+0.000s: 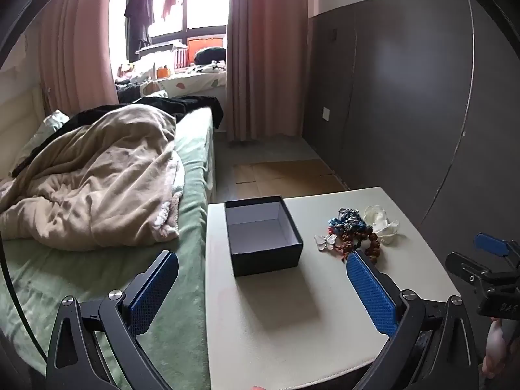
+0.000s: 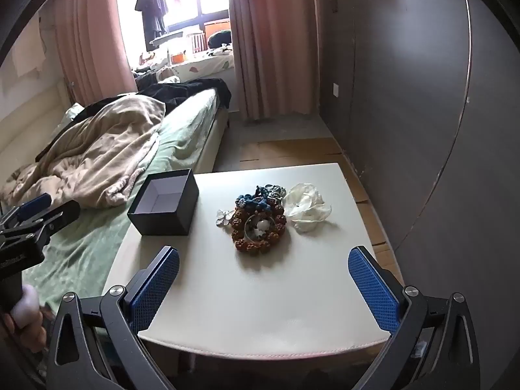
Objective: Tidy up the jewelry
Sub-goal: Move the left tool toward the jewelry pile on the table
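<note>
Both sets of fingers, left gripper (image 1: 262, 292) and right gripper (image 2: 263, 287), are held wide apart and empty. The jewelry pile (image 2: 260, 221) lies mid-bench, at three o'clock of the open box (image 2: 164, 206), ready for loading.

The near half of the worktop (image 2: 260, 308) lies bare in front of both wide-open hand-held grippers. Farther back, the open box (image 2: 164, 206) stands at the left edge beside the bed (image 2: 97, 247), and the jewelry pile (image 2: 260, 221) sits mid-right, a white flower (image 2: 305, 209) touching its right side. A bare lane runs between box and pile. The dark cabinet wall (image 2: 422, 130) closes off the right.
</note>
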Action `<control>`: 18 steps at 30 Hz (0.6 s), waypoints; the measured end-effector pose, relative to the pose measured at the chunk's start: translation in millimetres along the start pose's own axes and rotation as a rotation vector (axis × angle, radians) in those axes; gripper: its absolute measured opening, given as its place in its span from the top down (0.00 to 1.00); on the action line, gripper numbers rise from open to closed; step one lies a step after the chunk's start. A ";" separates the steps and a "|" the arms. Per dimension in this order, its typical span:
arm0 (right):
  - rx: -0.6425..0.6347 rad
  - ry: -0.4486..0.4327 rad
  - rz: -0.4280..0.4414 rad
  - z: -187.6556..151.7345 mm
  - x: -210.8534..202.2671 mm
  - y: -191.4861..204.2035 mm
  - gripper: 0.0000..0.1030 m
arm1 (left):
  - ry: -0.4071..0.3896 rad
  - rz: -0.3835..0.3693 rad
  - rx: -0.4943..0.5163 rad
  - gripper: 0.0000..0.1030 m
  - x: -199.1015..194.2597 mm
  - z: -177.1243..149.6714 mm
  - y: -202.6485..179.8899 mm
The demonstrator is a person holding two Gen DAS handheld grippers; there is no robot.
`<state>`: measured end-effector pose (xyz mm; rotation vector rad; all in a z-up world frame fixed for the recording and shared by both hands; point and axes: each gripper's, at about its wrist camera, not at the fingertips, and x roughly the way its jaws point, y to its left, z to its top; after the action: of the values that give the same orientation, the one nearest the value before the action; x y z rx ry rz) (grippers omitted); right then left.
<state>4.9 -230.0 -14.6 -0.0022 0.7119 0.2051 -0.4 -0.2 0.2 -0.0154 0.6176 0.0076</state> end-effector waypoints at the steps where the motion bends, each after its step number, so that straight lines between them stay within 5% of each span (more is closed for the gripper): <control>1: 0.004 0.002 0.002 0.1 -0.1 -0.1 0.00 | 0.000 -0.002 -0.001 0.00 -0.6 0.0 -0.6; 18: 0.021 -0.022 -0.003 2.8 -6.3 -4.3 0.00 | -0.013 -0.015 0.004 0.00 -4.4 -0.8 -0.3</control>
<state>2.8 -235.2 -8.7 0.0192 0.6921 0.1940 -4.4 -0.5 2.1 -0.0157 0.6047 -0.0081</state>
